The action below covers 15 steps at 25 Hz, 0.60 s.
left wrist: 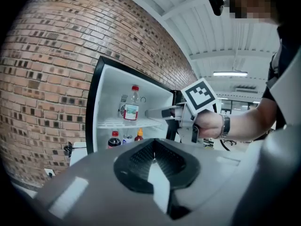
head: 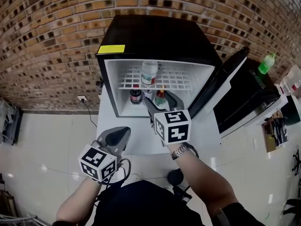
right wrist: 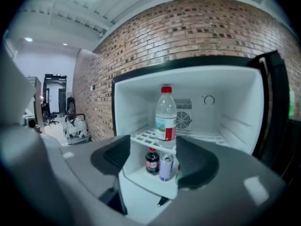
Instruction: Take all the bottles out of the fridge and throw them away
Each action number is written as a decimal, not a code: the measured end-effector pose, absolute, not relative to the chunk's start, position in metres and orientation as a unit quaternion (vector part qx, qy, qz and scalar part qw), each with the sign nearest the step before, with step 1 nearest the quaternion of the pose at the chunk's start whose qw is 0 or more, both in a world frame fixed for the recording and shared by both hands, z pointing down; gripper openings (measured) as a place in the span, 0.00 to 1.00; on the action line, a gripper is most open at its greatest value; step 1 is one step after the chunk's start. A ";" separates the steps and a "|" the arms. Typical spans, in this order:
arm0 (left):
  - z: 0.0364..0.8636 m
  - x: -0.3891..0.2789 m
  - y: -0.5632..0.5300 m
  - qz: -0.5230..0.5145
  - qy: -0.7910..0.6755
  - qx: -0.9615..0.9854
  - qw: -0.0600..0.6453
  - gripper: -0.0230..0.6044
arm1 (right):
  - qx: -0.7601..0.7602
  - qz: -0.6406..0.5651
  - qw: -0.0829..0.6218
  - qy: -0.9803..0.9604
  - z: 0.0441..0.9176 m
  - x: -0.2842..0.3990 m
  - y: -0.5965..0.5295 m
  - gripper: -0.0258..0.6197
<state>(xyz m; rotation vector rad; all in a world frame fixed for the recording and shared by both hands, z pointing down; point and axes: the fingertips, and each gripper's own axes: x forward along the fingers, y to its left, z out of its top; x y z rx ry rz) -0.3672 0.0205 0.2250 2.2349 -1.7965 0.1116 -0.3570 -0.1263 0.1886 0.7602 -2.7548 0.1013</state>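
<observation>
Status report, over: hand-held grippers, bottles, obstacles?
Left hand-held gripper shut, empty. Right hand-held gripper open, empty, pointing at the fridge. Water bottle on the shelf, cola bottle and small red bottle below. Can between them.

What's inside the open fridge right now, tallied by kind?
Bottles: 3 (clear water bottle on the upper shelf; dark cola bottle and red bottle with orange cap below)
Cans: 1 (can, beside the cola bottle)
Total: 4
</observation>
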 end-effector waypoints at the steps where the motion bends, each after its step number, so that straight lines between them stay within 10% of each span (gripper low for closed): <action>1: 0.225 -0.372 0.019 0.039 -0.619 0.772 0.135 0.04 | 0.268 0.033 0.142 -0.952 0.189 -0.363 -0.133 0.52; 15: 0.229 -0.421 0.011 0.039 -0.617 0.773 0.140 0.04 | 0.323 0.036 0.171 -0.930 0.208 -0.425 -0.210 0.54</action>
